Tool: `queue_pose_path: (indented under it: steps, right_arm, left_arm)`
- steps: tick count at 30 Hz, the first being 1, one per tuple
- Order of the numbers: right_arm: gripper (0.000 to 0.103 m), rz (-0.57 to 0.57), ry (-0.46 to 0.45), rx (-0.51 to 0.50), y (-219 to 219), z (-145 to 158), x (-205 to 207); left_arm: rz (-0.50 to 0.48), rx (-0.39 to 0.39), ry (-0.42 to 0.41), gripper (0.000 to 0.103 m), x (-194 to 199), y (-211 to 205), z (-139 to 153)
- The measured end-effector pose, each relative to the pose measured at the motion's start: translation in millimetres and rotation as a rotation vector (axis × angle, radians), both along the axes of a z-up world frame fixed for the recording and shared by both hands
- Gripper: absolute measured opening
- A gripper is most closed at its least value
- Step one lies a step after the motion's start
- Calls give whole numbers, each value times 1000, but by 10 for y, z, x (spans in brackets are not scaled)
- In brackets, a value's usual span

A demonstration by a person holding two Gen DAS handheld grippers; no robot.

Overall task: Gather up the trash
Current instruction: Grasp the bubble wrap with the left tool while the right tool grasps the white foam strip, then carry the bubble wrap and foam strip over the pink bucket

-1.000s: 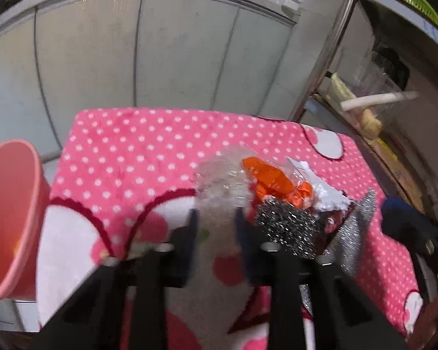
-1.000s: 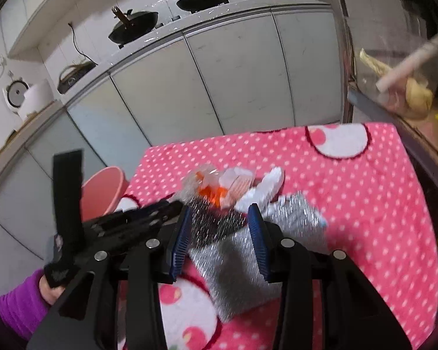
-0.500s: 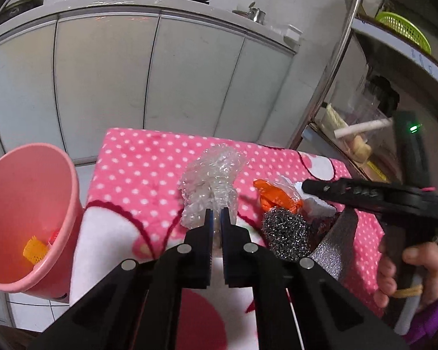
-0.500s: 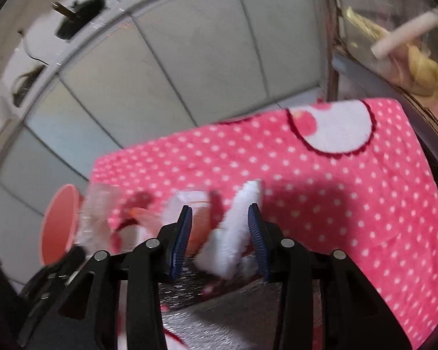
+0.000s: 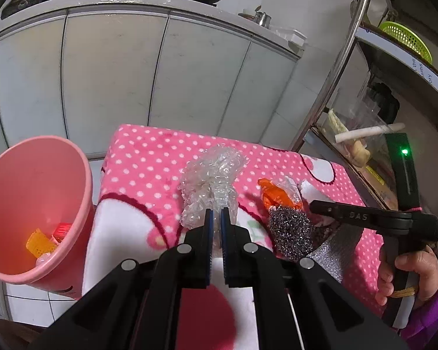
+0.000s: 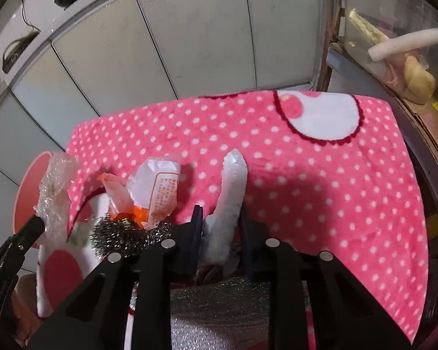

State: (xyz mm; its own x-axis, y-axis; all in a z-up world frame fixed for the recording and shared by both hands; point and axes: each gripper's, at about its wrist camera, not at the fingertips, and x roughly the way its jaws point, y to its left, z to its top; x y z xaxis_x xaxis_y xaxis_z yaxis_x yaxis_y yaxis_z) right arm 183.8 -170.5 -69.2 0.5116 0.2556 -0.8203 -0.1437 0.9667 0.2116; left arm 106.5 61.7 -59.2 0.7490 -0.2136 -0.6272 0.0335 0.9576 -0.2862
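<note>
Left wrist view: camera sits behind left gripper (image 5: 215, 218), looks forward and down along fingers, close over pink dotted cloth (image 5: 149, 157). Faces grey cabinet doors (image 5: 114, 67); pink bin (image 5: 35, 201) at left edge, right gripper (image 5: 315, 204) enters from right.

Right wrist view: camera behind right gripper (image 6: 222, 233), tilted down more steeply, very near cloth (image 6: 321, 180).

Both views share: cloth, cabinets, steel scourer (image 5: 290, 229) (image 6: 116, 237), crumpled clear plastic (image 5: 211, 180) (image 6: 57, 192), orange wrapper (image 5: 274, 195) (image 6: 137, 213).
</note>
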Motion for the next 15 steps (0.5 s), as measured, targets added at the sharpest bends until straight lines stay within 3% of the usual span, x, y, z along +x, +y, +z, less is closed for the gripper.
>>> queue_pose_path:
  steps: [5, 15]
  right_arm:
    - [20, -8, -82, 104, -158, 183, -223]
    - [19, 6, -254, 183, -207, 560, -683]
  left_arm:
    - [2, 13, -19, 4, -110, -28, 83]
    - [1, 35, -61, 5, -380, -98, 271]
